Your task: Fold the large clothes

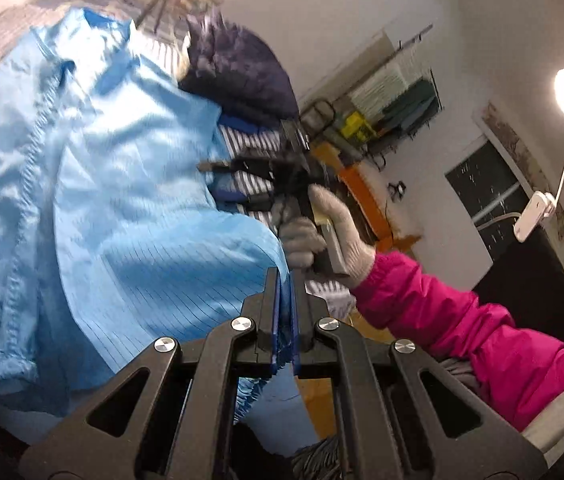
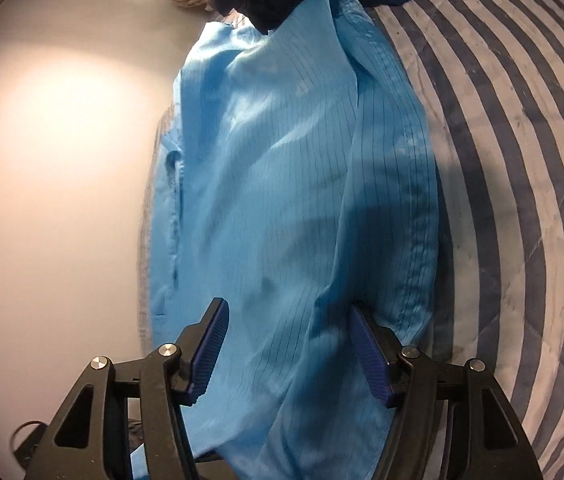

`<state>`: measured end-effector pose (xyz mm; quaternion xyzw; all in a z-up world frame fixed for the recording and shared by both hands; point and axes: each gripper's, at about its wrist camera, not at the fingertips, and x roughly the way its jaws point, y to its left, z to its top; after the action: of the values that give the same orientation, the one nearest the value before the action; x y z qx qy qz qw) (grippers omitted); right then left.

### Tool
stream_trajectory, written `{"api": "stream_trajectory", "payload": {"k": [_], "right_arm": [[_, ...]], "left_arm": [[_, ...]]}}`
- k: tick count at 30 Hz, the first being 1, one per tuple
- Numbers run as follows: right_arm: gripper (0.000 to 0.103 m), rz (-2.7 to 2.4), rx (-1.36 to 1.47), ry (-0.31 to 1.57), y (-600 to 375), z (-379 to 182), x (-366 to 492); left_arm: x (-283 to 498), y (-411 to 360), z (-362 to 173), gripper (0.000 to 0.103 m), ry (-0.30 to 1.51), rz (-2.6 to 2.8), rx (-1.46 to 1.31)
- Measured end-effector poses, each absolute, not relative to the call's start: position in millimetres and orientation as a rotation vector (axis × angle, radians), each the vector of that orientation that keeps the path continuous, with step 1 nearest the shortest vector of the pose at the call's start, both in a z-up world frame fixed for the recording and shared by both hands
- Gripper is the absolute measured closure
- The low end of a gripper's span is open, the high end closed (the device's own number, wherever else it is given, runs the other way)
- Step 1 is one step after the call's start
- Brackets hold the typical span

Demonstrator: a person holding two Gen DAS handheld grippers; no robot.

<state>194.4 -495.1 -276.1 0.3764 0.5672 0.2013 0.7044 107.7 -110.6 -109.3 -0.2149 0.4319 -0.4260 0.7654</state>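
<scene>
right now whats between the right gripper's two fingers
In the right wrist view, the light blue garment lies in the gap of the right gripper; its open fingers do not pinch it.

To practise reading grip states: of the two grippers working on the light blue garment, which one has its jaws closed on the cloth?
The left gripper: its pads are pinched on the light blue garment. The right gripper stands open over the fabric.
</scene>
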Motion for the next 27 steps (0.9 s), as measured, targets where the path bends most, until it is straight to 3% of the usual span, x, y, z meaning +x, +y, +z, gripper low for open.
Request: {"api": "stream_trajectory", "payload": {"k": [6, 14, 17, 19, 21, 27], "right_arm": [[0.039, 0.552, 0.854, 1.282, -481, -272, 192], [0.047, 0.592, 0.782, 1.334, -453, -274, 200], [0.07, 0.493, 0.784, 1.317, -463, -278, 213], [0.097, 0.416, 0.735, 1.307, -472, -277, 218], [0.103, 0.328, 0.571, 1.324, -475, -269, 222], [0.103, 0.254, 0.43, 1.281, -504, -252, 223]], "left_arm": [[123, -86, -108, 0.101, 0.886, -0.873, -0.571], [111, -69, -89, 0.101, 0.806, -0.858, -0.558], [108, -89, -95, 0.101, 0.847, -0.906, -0.495], [103, -109, -102, 0.101, 0.885, -0.951, -0.455], [96, -131, -111, 0.101, 0.92, -0.994, -0.385], [73, -199, -161, 0.101, 1.078, -1.113, -0.143]]}}
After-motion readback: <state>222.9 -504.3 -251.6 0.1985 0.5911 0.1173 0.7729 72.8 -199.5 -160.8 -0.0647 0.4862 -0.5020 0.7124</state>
